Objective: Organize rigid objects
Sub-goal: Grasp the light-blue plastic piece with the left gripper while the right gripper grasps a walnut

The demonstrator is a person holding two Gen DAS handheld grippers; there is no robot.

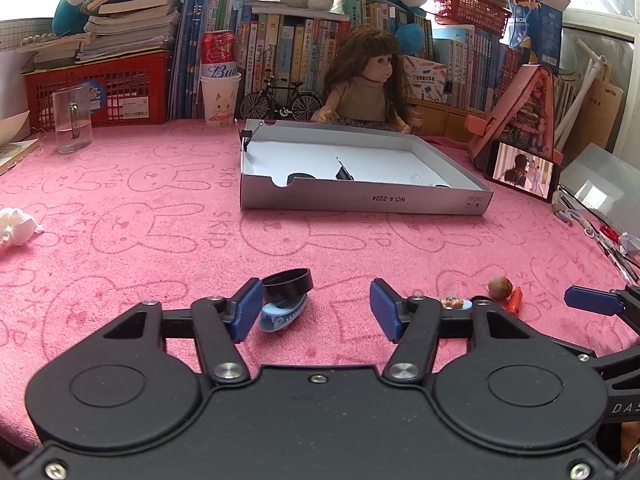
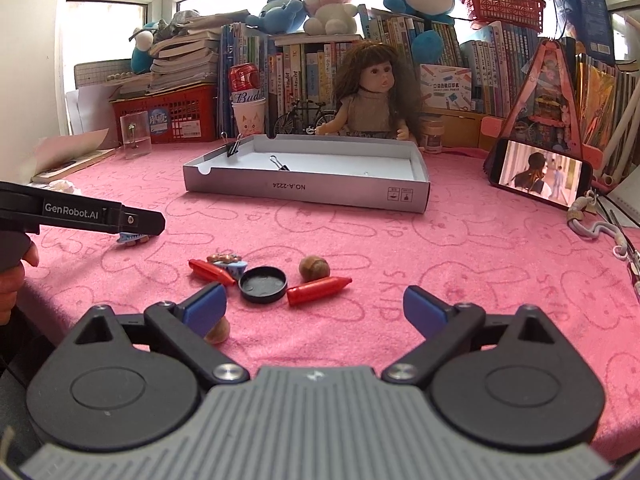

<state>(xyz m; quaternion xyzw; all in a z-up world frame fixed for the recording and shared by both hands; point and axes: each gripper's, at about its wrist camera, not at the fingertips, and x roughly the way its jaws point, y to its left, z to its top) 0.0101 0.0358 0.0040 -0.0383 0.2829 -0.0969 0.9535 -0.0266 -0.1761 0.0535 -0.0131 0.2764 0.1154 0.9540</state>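
Note:
My left gripper [image 1: 317, 308] hovers low over the pink cloth, jaws apart. A black ring cap [image 1: 289, 281] leans on a light blue toy [image 1: 282, 315] just inside its left pad; the right pad stands clear of both. My right gripper [image 2: 315, 307] is open wide behind a black lid [image 2: 263, 284], a red crayon [image 2: 319, 291], a second red crayon [image 2: 211, 271], a brown nut [image 2: 314, 268] and a small figurine [image 2: 224, 259]. Another nut [image 2: 219, 331] lies under its left finger. A grey shallow box [image 1: 360, 200] [image 2: 304, 191] holds binder clips and a black lid.
A doll [image 1: 370, 80], a model bicycle [image 1: 280, 100], books and red baskets line the back. A glass mug [image 1: 73, 118] and crumpled tissue [image 1: 16, 227] are at the left. At the right a phone [image 2: 540, 174] leans on a stand beside cords and pens [image 2: 600, 228].

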